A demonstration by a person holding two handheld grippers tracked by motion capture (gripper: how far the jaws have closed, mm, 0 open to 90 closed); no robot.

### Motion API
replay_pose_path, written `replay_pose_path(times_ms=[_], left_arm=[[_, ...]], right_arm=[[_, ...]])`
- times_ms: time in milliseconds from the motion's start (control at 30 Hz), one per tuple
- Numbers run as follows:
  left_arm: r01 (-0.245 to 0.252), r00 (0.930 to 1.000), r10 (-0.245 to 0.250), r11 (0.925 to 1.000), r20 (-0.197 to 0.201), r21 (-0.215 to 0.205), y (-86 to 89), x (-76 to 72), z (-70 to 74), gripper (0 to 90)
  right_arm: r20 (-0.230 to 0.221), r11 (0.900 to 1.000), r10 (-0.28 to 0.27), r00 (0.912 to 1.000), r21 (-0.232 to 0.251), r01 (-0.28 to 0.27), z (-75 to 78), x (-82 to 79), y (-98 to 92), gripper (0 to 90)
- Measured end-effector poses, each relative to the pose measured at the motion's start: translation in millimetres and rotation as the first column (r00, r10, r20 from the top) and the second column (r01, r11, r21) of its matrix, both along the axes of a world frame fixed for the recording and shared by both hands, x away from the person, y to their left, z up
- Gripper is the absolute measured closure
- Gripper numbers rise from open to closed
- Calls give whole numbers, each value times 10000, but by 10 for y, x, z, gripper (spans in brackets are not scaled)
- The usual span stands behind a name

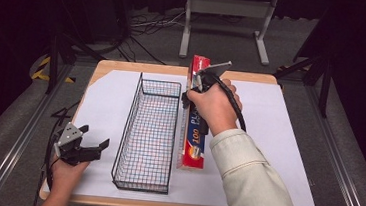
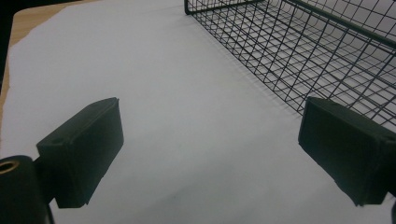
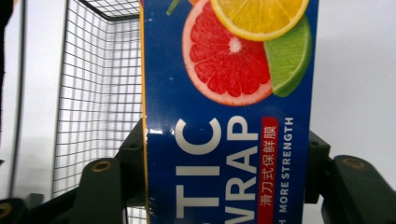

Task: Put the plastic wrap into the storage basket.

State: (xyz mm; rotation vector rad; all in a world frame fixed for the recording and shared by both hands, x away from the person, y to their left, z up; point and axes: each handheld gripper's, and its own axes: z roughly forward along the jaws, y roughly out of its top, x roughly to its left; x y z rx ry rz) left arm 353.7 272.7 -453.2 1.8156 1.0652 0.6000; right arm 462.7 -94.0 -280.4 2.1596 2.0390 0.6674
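Right gripper (image 3: 226,182) pinches the wrap box (image 1: 194,129) just beside the basket (image 1: 149,130). Left gripper (image 1: 98,145) – jaws spread – rests near the tabletop (image 1: 278,136) edge.

One wire basket (image 1: 149,130), one plastic wrap box (image 1: 194,134), one white sheet (image 1: 278,141), two grippers.

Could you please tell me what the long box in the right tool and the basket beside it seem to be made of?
The plastic wrap box looks like glossy printed cardboard: sharp folded edges, a light glare on its blue face, fruit pictures and lettering. The basket appears to be thin black metal wire, probably coated, welded into an open grid you can see through to the white table cover, which looks like matte paper.
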Motion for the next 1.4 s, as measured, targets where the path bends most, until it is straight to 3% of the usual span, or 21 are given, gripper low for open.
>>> replay_pose_path(times_ms=[767,967,1100,1400], left_arm=[[51,10000,-50,9998,-76,199,-23,16,-22,64],[22,10000,-21,9998,-72,176,-11,19,-20,63],[52,10000,-51,9998,-67,209,-14,19,-20,64],[86,9999,-84,9997,-82,235,-14,23,-21,66]], right_arm=[[-267,9980,-78,9996,622,94,-34,48,577,396],[-418,9974,-59,9991,710,88,-118,55,681,395],[-535,9946,-164,9984,1012,218,-205,71,731,395],[-536,9970,-47,9985,774,88,-393,91,841,394]])
